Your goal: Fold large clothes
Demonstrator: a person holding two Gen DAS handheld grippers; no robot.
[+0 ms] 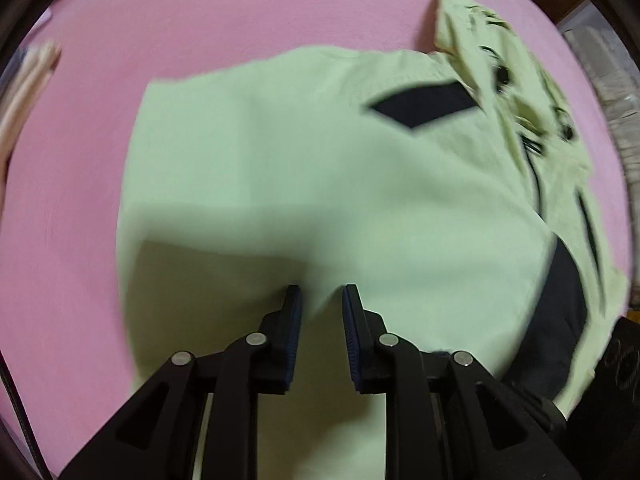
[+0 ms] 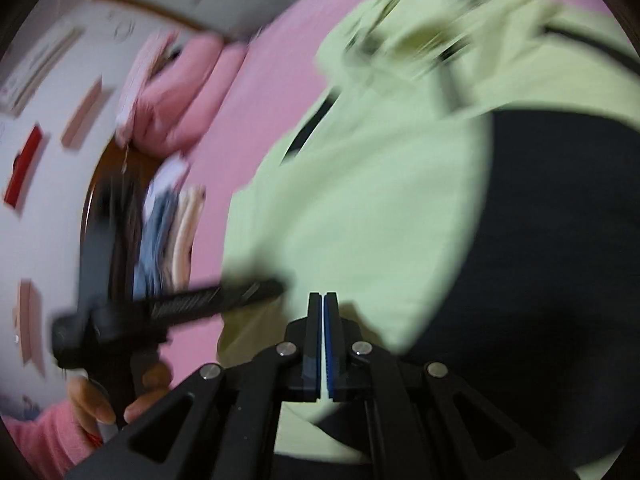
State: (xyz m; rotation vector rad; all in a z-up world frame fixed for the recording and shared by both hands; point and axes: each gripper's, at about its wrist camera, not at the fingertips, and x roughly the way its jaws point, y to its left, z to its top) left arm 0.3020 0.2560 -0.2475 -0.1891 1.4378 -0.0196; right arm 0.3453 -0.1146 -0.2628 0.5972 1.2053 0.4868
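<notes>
**Folding a pale green jacket on a pink bed**

Hovering over a pale green jacket (image 1: pixel 320 168), the left gripper (image 1: pixel 320 300) has its jaws apart with nothing between them; green cloth lies beneath the gap. The right gripper (image 2: pixel 323 308) has its blue-lined jaws pressed together. Whether a thin layer of cloth is pinched between them cannot be told, because the view is blurred by motion.

The jacket lies spread on a pink bedsheet (image 1: pixel 80 160), filling most of both views. Its broad smooth panel faces up. A dark slanted pocket strip (image 1: pixel 420 106) sits toward the jacket's far right side, and beyond that the collar area is bunched, with dark buttons or snaps and thin dark trim. A dark lining panel (image 2: pixel 552 220) shows along the jacket's right edge, so that edge appears turned over.

Judged from these views, the main risk is a crooked fold. The bunched collar end could drag or roll under if one side is lifted while the other is not held. The left gripper, unclamped above smooth cloth, may pinch only the top layer and leave the lower one behind. The blur suggests fast movement, which could pull the jacket across the sheet.

Left of the jacket, the right wrist view shows a stack of folded clothes (image 2: pixel 176 236) and a pink pillow (image 2: pixel 180 96).
</notes>
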